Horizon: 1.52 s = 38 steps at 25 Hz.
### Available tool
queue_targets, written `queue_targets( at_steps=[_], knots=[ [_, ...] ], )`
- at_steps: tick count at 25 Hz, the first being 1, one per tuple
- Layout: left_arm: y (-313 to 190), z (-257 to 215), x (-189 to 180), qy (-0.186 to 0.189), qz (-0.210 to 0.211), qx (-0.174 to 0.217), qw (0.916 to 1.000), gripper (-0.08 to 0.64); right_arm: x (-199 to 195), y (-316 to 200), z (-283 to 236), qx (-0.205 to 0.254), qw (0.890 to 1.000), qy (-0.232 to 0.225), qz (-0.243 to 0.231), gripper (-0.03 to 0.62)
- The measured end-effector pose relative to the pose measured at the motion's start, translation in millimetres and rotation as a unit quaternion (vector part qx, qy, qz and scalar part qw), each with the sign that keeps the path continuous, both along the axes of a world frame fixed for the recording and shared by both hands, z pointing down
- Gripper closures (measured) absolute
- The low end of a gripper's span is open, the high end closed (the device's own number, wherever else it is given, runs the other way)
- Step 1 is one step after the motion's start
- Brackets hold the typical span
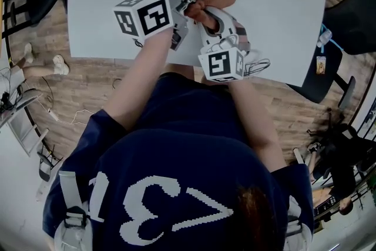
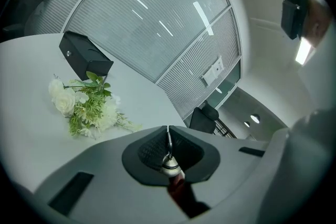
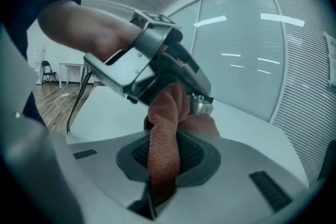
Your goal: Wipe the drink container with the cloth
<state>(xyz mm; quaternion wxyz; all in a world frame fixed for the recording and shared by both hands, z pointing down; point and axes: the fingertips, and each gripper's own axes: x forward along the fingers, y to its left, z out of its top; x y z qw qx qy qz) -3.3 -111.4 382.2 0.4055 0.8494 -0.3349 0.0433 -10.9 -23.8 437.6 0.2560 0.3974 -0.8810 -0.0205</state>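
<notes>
Fingers (image 3: 195, 153) of the right gripper (image 3: 164, 157) are clamping a rust-brown cloth (image 3: 164, 128), the left gripper (image 2: 168, 148) pinching a dark-red drink container's (image 2: 178, 192) wire loop (image 2: 168, 136).

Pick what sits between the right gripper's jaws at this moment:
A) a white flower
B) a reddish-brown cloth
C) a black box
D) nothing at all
B: the right gripper view shows the reddish-brown cloth pinched between the jaws of the right gripper, while the left gripper is shut on the wire loop of the drink container.
</notes>
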Motion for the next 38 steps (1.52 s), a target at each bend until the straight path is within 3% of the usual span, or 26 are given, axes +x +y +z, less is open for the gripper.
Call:
queue_targets(
  at_steps=[3,6,14,17,21,24,27,31,35,38],
  knots=[
    [-0.8,-0.9,-1.1,0.004,-0.002,-0.004,1.0,0.537,4.0,15.3,46.5,-0.061,0.997,0.04,-0.004,0.529],
    [0.5,-0.8,2.2,0.004,0.003,-0.005,1.0,0.537,14.4,24.4,70.5,-0.093,0.995,0.044,0.004,0.529],
    [1.8,-0.2,-0.9,-0.005,0.012,-0.003,0.9999,0.537,-13.5,-6.5,-29.1,0.0,0.999,-0.044,0.0,0.529],
    [4.7,-1.7,0.0,-0.007,0.017,0.001,0.9998,0.537,-21.2,-9.5,-31.4,0.013,0.999,-0.022,-0.019,0.529],
    [5.6,0.6,0.0,-0.002,0.019,-0.003,0.9998,0.537,-15.1,4.4,16.6,-0.031,0.999,0.015,-0.031,0.529],
    [5.8,-0.6,-3.5,0.0,0.02,-0.002,0.9998,0.537,0.1,16.7,55.8,-0.091,0.995,0.029,-0.008,0.529],
    [7.6,-2.6,-6.9,-0.002,0.026,0.003,0.9996,0.537,24.2,16.1,60.0,-0.116,0.993,-0.008,0.039,0.529],
    [13.2,-4.3,-8.3,-0.012,0.039,0.015,0.999,0.537,48.1,-7.5,21.8,-0.099,0.987,-0.09,0.086,0.529],
    [19.8,-5.9,-11.6,-0.027,0.047,0.03,0.9981,0.537,29.3,-32.0,-45.0,-0.051,0.979,-0.186,0.062,0.529],
    [23.7,-6.1,-19.4,-0.034,0.046,0.036,0.9977,0.537,14.7,-37.7,-63.2,-0.041,0.976,-0.207,0.044,0.529]
  ],
)
